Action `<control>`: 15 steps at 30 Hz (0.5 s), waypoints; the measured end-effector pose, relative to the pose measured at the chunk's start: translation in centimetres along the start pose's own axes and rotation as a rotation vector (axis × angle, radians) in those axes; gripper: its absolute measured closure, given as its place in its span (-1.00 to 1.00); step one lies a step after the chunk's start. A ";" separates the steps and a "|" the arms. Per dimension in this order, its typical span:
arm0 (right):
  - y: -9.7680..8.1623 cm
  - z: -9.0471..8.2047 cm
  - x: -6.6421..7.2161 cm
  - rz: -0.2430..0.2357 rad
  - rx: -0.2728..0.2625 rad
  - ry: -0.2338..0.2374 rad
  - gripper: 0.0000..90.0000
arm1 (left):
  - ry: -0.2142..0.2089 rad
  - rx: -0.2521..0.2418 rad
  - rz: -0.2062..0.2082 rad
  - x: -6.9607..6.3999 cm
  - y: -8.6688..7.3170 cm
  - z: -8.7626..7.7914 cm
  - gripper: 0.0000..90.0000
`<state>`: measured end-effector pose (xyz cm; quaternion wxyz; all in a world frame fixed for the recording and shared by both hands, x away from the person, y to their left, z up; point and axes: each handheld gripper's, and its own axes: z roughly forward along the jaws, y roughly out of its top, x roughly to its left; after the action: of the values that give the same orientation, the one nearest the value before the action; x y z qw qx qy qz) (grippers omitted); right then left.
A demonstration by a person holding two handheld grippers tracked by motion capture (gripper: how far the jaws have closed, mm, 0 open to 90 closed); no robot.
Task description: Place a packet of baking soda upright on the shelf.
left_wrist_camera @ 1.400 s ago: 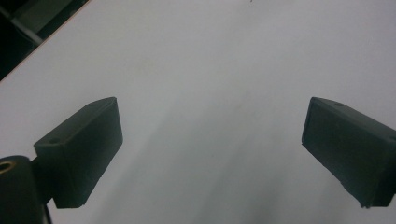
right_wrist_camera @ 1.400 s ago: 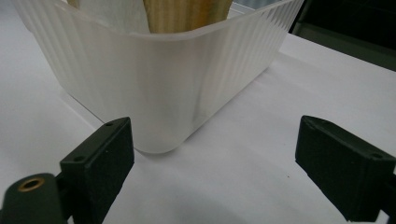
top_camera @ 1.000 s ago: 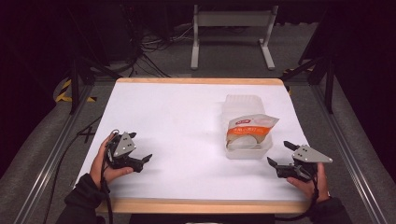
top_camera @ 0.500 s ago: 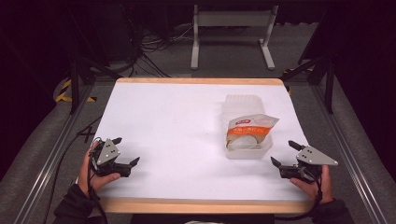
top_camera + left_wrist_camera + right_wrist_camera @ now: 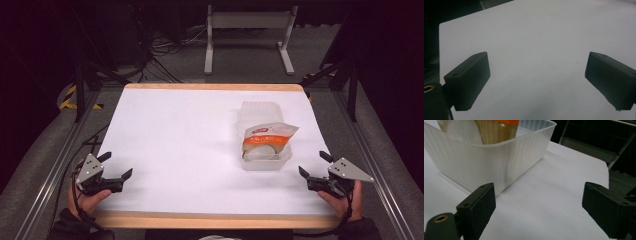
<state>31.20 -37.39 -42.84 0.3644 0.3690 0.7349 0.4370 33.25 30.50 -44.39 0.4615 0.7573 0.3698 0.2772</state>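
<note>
A clear plastic container (image 5: 260, 165) stands on the right half of the white table (image 5: 190, 135). An orange and white pouch (image 5: 267, 136) leans inside it. My right gripper (image 5: 312, 163) rests near the table's front right corner, open, a short way to the right of the container. Its own view has the container's wall (image 5: 481, 162) close ahead on the left, the pouch (image 5: 494, 130) inside, and nothing between the jaws of the right gripper (image 5: 539, 202). My left gripper (image 5: 118, 164) sits open at the front left corner, and in its own view the left gripper (image 5: 536, 72) has bare table between the jaws.
The table has a wooden edge (image 5: 210, 220) at the front and back. Metal rails (image 5: 47, 175) run along both sides. A grey stand (image 5: 247, 35) and cables lie on the dark floor behind the table.
My left gripper has drawn back to the left, toward the front left corner. My right gripper has shifted slightly right and toward the front edge. Both stay open.
</note>
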 end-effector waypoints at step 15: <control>-0.3 -0.3 -0.1 0.012 -0.008 -0.031 -0.71 | 0.016 -0.029 -0.032 0.4 -0.1 -0.3 -0.86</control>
<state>30.93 -37.67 -42.99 0.3745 0.3786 0.7251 0.4366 33.20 31.06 -44.34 0.4736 0.7423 0.3815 0.2813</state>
